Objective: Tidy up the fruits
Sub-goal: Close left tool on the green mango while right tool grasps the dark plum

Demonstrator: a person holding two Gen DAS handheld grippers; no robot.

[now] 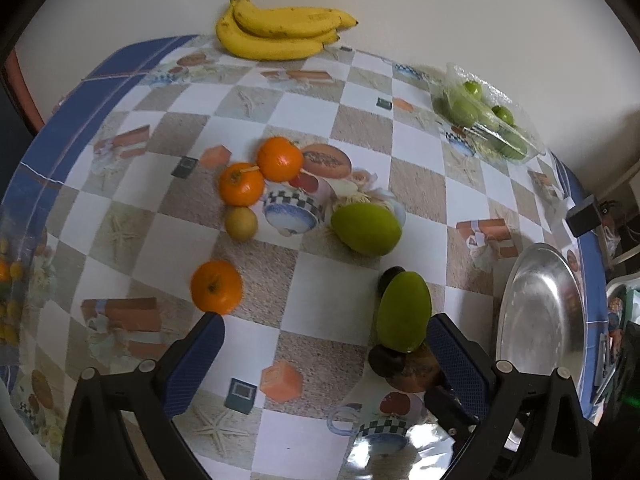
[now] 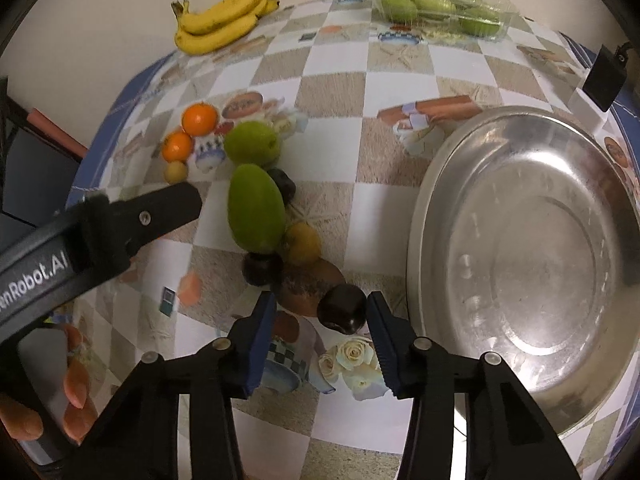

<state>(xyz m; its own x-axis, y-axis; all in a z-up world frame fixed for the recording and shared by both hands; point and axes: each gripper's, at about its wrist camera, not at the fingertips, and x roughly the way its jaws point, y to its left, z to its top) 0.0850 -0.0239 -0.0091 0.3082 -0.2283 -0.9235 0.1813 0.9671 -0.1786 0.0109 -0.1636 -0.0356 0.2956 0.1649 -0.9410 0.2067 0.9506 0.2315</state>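
Worktop [image 2: 340,208] with checked cloth: nothing sorted yet, as far as I can judge.

Steel basin [image 2: 528,264] at the right edge is empty, likely the destination.

Bananas [image 1: 280,28] sit at the far edge against the wall, untouched. Clear tray of green fruit [image 2: 440,8] at the far right corner, also untouched.

Two green mangoes: one [image 1: 366,229] mid-table, the other [image 2: 256,208] nearer, leaning on a cluster of small fruit. Three oranges [image 1: 216,287], two of them touching beside a small yellow fruit [image 1: 241,222], one apart.

Cluster by the near mango: yellow fruit [image 2: 302,243], brown fruit [image 2: 310,282], dark plums.

Right gripper [image 2: 320,312]: fingers narrowed around one dark plum [image 2: 342,309]. Right pad is at its skin, left pad clear of it, so not clamped yet. Plum on the worktop, just beside the basin.

Left gripper [image 1: 326,344]: fingers wide, empty, right pad touching or just beside the near mango.

Remaining: essentially everything.
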